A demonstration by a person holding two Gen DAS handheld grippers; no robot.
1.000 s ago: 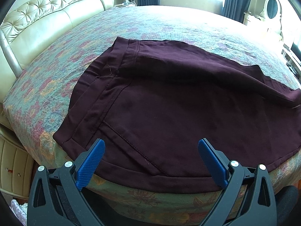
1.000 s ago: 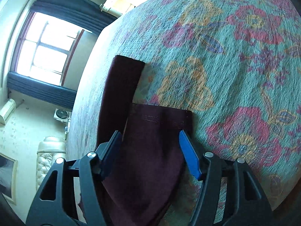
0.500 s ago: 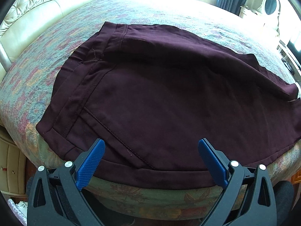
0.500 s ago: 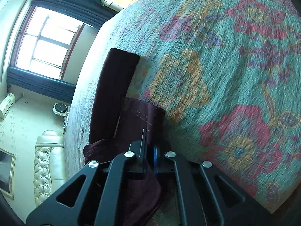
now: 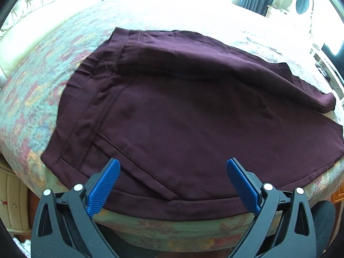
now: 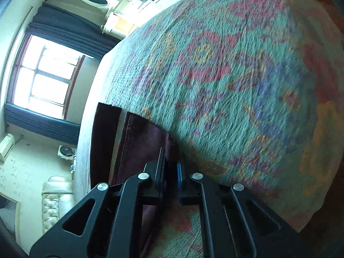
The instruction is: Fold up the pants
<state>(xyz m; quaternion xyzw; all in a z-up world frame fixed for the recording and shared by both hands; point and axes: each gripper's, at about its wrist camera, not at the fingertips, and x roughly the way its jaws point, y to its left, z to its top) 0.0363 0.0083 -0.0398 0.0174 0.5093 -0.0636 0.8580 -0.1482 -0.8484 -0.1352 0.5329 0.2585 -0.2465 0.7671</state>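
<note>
Dark maroon pants (image 5: 172,116) lie spread flat on the floral bed (image 5: 32,99), waistband near its front edge. Left gripper (image 5: 172,176) hovers over the waistband, jaws wide apart and grasping nothing. Right gripper (image 6: 171,167), having just eased slightly from full closure, stays clenched on what appears to be a leg hem of the pants (image 6: 139,137), though motion blur obscures the contact.
</note>
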